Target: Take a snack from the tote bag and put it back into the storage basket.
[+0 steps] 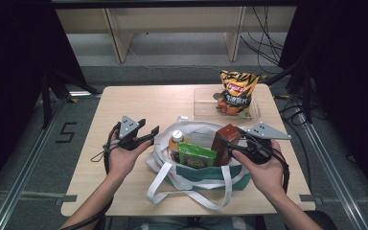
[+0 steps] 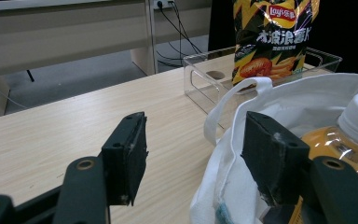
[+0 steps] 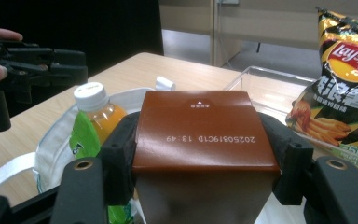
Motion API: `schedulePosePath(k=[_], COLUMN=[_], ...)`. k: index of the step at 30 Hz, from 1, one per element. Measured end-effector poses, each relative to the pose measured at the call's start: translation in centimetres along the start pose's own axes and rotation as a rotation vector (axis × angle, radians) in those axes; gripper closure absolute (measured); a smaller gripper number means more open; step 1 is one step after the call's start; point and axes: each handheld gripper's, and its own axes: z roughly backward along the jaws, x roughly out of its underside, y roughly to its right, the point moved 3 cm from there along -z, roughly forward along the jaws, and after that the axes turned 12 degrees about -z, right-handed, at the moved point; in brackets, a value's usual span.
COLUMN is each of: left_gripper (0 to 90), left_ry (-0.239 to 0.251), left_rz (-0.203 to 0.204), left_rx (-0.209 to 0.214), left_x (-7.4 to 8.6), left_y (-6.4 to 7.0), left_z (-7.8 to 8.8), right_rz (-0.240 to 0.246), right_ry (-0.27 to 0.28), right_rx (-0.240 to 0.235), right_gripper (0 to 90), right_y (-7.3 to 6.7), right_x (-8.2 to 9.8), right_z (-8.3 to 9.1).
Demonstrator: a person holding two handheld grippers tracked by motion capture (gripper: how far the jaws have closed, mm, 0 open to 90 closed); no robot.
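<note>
I am looking down on a light wooden table [image 1: 124, 103] where groceries are either going into or coming out of a white tote bag [image 1: 199, 179]; I cannot tell which from this moment. At the left, I am holding the left gripper [image 1: 148, 135] with its jaws standing open at the bag's left rim, one jaw outside over the table and the other just over the fabric, nothing pressed between them. Inside the bag, going left to right, an orange drink bottle [image 1: 175, 140] with a white cap is standing upright, a green packet [image 1: 197, 155] is leaning just beside it, and a brown carton [image 1: 225, 140] is sticking up at the right side. I am closing the right gripper [image 1: 230, 143] on that carton: in the right gripper view its two black jaws are sitting against both sides of the brown box, gripping it near the top. Farther back at the right, a bag of crisps [image 1: 236, 93] is standing in a clear plastic tray [image 1: 203, 103], apart from the tote. My judgement: three items are sitting in the bag and the crisps are the one thing outside it.
</note>
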Motion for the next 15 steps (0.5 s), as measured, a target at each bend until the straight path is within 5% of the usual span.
schedulePosePath(k=[5, 9, 15], left_gripper=[39.5, 39.5, 39.5], left_ry=[-0.001, 0.001, 0.001], left_rz=[0.002, 0.004, 0.004], left_rx=[-0.001, -0.002, -0.003], left_x=[0.0, 0.0, -0.1], left_y=[0.0, 0.0, 0.0], left_z=[0.0, 0.1, 0.1], right_rz=[-0.012, 0.025, -0.003], right_ry=[0.018, 0.043, 0.053], right_rx=[-0.001, -0.008, -0.026], right_gripper=[38.9, 39.0, 39.1], right_y=[-0.2, -0.2, -0.3], right_x=[-0.7, -1.6, -2.3], right_z=[0.6, 1.1, 1.6])
